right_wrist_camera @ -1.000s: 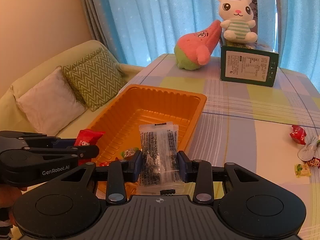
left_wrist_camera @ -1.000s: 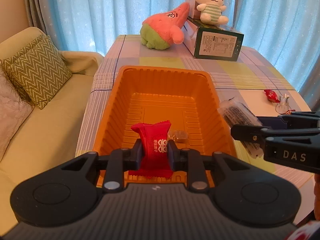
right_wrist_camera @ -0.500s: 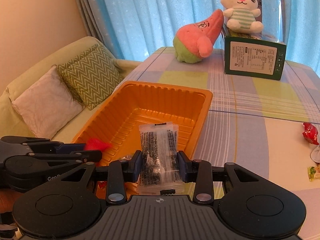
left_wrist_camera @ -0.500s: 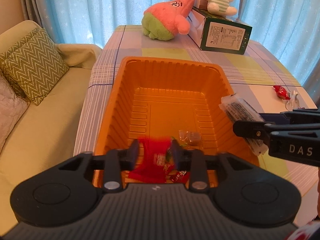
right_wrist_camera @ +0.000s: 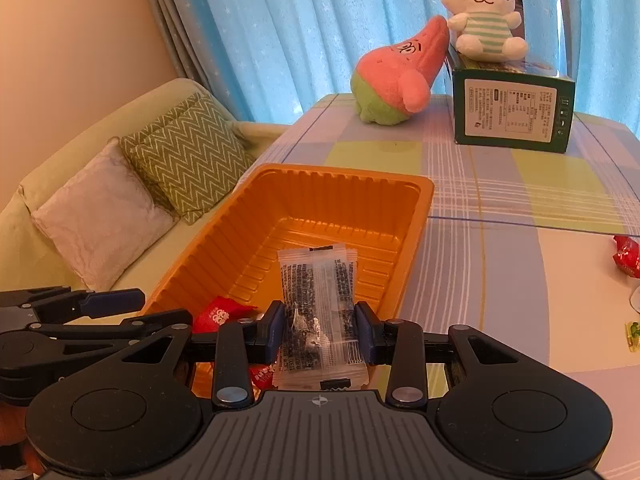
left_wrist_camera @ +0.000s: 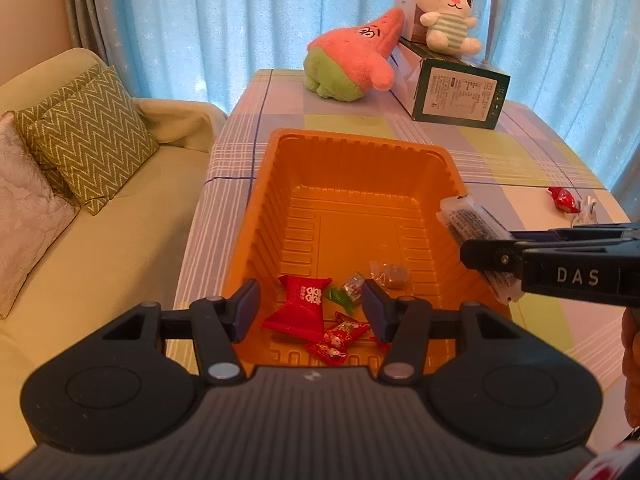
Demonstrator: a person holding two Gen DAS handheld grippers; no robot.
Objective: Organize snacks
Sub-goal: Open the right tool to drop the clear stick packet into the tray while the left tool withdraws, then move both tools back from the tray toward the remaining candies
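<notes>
An orange plastic tray [left_wrist_camera: 352, 172] sits on the checked table; it also shows in the right wrist view [right_wrist_camera: 328, 196]. My left gripper [left_wrist_camera: 311, 310] is open above the tray's near end. A red snack packet [left_wrist_camera: 300, 308] lies on the tray floor below it, beside several small wrapped candies [left_wrist_camera: 340, 336]. My right gripper [right_wrist_camera: 320, 330] is shut on a clear packet with dark contents [right_wrist_camera: 318, 300], held over the tray's right rim. That packet shows in the left wrist view [left_wrist_camera: 472, 232] too.
A pink and green plush [left_wrist_camera: 352, 64], a green box [left_wrist_camera: 456, 96] and a white bunny plush [left_wrist_camera: 448, 12] stand at the table's far end. Loose candies [left_wrist_camera: 564, 200] lie on the table at right. A sofa with cushions [left_wrist_camera: 88, 136] runs along the left.
My left gripper opened and let go of the red packet, which dropped onto the tray floor. My right gripper still holds the clear packet and has moved slightly toward the tray.
</notes>
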